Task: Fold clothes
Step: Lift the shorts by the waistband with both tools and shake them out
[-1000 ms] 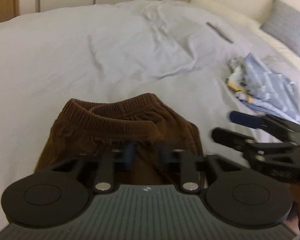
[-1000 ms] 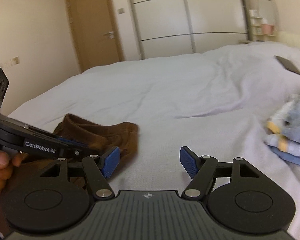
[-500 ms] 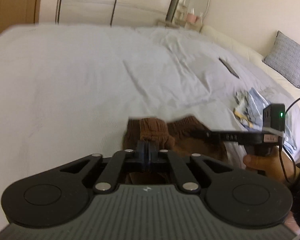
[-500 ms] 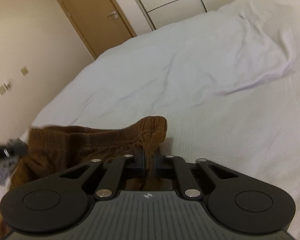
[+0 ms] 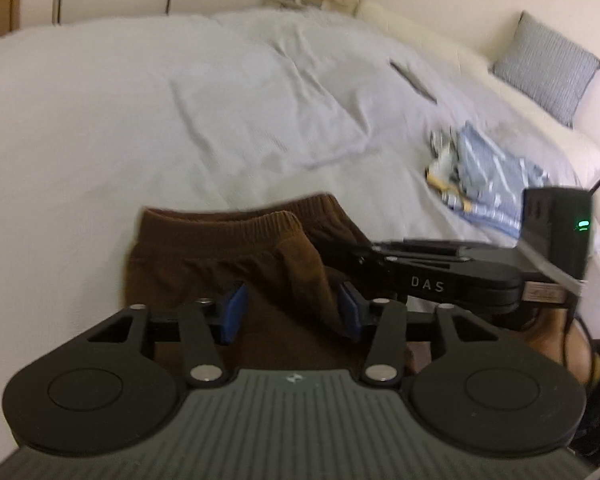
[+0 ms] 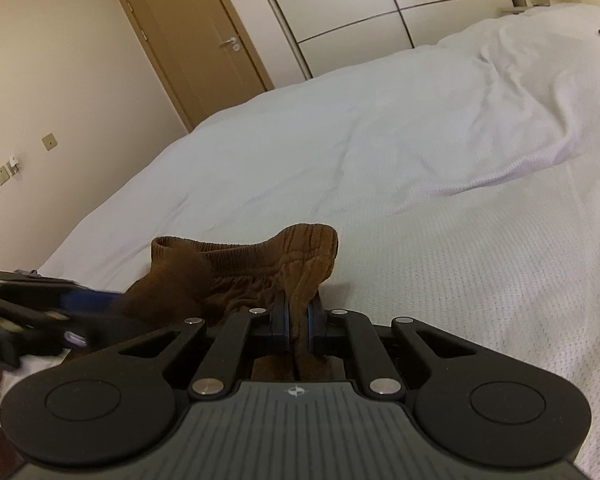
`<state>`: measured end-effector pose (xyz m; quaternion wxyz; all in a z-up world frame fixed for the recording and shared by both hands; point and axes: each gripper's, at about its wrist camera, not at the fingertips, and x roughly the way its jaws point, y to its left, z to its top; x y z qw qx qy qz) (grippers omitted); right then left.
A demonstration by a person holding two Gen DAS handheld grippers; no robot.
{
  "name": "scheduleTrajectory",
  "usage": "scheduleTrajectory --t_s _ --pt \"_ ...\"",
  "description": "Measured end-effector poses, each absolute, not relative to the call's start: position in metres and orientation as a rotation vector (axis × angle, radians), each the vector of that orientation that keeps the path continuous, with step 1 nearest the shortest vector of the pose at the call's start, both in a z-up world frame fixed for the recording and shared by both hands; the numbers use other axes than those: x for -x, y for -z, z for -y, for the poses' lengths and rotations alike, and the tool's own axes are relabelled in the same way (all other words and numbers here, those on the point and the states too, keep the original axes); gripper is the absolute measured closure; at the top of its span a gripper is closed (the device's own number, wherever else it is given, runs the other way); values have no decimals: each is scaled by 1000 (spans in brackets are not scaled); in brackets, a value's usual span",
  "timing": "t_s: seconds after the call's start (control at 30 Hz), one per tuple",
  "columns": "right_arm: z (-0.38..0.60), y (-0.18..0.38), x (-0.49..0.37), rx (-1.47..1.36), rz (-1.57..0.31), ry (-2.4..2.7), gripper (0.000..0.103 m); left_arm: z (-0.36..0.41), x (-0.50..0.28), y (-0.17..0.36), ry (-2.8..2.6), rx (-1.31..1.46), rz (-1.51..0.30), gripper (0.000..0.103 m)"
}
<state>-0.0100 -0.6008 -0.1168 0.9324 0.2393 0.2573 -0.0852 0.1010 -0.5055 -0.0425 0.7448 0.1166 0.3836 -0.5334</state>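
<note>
Brown ribbed-knit shorts on white quilted bed, elastic waistband facing away, long axis left-right. Right claw clamped on waistband corner. Left claw spread wide, straddling fabric.

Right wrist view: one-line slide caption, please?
Right hand-held gripper shut on brown shorts over the white bedspread.

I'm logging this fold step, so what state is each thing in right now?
Left gripper: open, fingers either side of the cloth.
Right gripper: shut on the brown shorts.
Brown shorts: on the bed, waistband bunched.
Striped clothes: already folded, lying on the bed.
Door: closed.
</note>
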Motion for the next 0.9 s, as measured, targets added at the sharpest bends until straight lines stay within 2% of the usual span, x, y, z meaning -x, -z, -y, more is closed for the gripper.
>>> scheduleTrajectory --t_s 0.03,0.07,0.1,0.23,0.5,0.73,0.9 --pt "601 117 11 -488 -524 175 94 512 -101 47 1170 -269 -853 87" --pt "601 115 14 -487 -518 178 94 513 -102 51 1173 -270 -859 97" --pt "600 108 21 -477 -502 187 94 515 -103 54 1176 -270 -863 100" --pt "595 75 52 -434 -416 221 96 471 -103 13 1164 -171 -723 101" --pt "522 -53 173 -245 -94 257 96 297 -72 -139 1125 -24 -263 102" --pt "439 -147 265 -29 173 282 97 258 -37 -191 1134 -25 -72 101" --pt "414 -189 289 142 282 340 97 231 -12 -229 1136 -25 65 101"
